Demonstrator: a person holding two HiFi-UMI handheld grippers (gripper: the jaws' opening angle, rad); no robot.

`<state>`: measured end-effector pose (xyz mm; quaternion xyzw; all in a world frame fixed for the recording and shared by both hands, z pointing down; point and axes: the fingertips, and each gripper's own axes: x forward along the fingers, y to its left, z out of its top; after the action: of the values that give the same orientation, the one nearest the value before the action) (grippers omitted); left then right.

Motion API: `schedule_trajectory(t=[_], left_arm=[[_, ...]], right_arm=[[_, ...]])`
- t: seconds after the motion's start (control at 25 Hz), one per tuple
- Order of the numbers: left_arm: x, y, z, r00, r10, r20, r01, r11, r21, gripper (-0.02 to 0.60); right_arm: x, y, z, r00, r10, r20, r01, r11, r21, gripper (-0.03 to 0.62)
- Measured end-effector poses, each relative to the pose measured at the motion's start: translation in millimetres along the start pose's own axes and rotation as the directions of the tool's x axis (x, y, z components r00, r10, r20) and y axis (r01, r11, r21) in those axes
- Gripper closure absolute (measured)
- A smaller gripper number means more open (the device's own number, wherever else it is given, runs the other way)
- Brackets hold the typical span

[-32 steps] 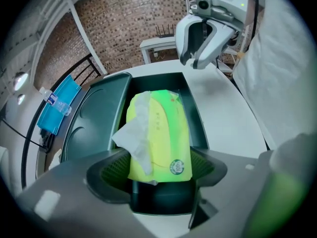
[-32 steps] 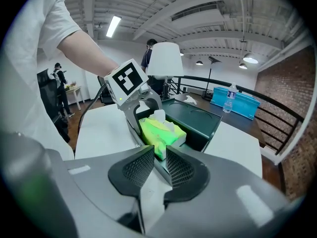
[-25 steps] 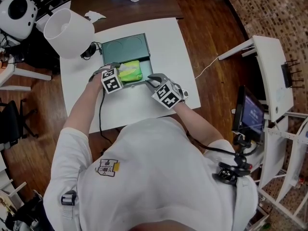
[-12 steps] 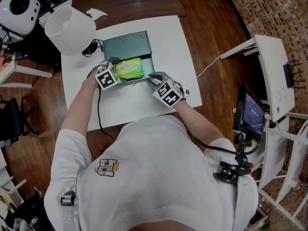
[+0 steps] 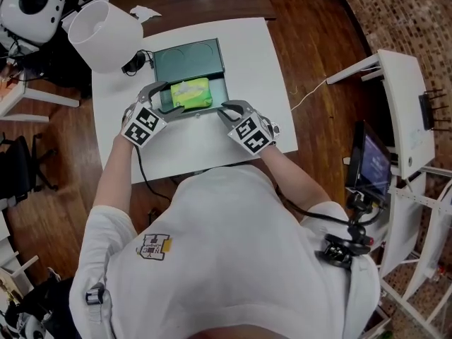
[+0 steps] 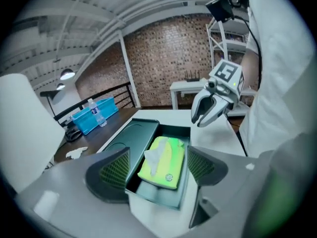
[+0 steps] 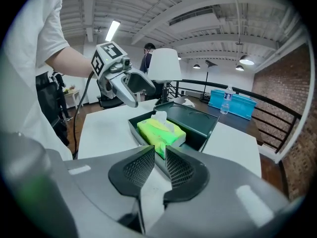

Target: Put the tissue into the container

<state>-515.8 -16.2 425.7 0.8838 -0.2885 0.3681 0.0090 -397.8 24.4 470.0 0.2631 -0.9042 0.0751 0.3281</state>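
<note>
On the white desk [image 5: 212, 150] the dark green container [image 5: 189, 55] lies open, its lid flat on the far side. The green tissue pack [image 5: 191, 92] sits inside the tray, a white sheet sticking up from its slot. The left gripper [image 6: 158, 157] hovers at the container's left near corner with its jaws wide and closing. The pack shows beyond the gap, but the pads touch nothing. The right gripper [image 7: 157, 160] hangs at the right near corner, just beside the tray's front wall. Its jaws are narrow, a slim gap left between them with nothing in it. A white lampshade [image 5: 104, 34] stands at the desk's far left corner.
</note>
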Motion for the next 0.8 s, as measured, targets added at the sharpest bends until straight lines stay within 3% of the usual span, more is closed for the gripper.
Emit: schedule_trajectory(t=[0.2,0.32,0.44,0.52,0.6,0.8], left_arm=[[-39.3,-20.6,5.7,0.984,0.124,0.131,-0.106,0.985,-0.138,0.305],[-51.3,-41.7,1.7,0.973,0.164,0.164,-0.127,0.968,-0.218,0.348],[-54.8,-65.5,-6.2,0.97,0.182,0.16,-0.137,0.956,-0.259,0.4],[-56.2,-79.5,-14.0,0.971,0.194,0.143,-0.148,0.949,-0.278,0.493],[-56.6,-91.5,-21.2,0.972,0.198,0.128,-0.154,0.943,-0.295,0.537],[-47.1,-124.9,-51.8,0.978,0.194,0.07,-0.158,0.922,-0.353,0.581]], right_arm=[[-15.4,3.2,0.4,0.999,-0.01,0.031,0.01,1.0,0.015,0.533],[-23.6,9.0,2.0,0.999,-0.008,0.049,0.007,1.0,0.023,0.536],[-29.7,17.4,0.0,0.998,0.001,0.061,-0.002,1.0,0.022,0.537],[-33.8,25.0,-2.7,0.998,0.01,0.069,-0.012,1.0,0.025,0.54],[-37.6,32.1,-6.6,0.997,0.018,0.075,-0.021,0.999,0.031,0.546],[-42.4,52.7,-24.5,0.996,0.043,0.074,-0.045,0.998,0.036,0.549]])
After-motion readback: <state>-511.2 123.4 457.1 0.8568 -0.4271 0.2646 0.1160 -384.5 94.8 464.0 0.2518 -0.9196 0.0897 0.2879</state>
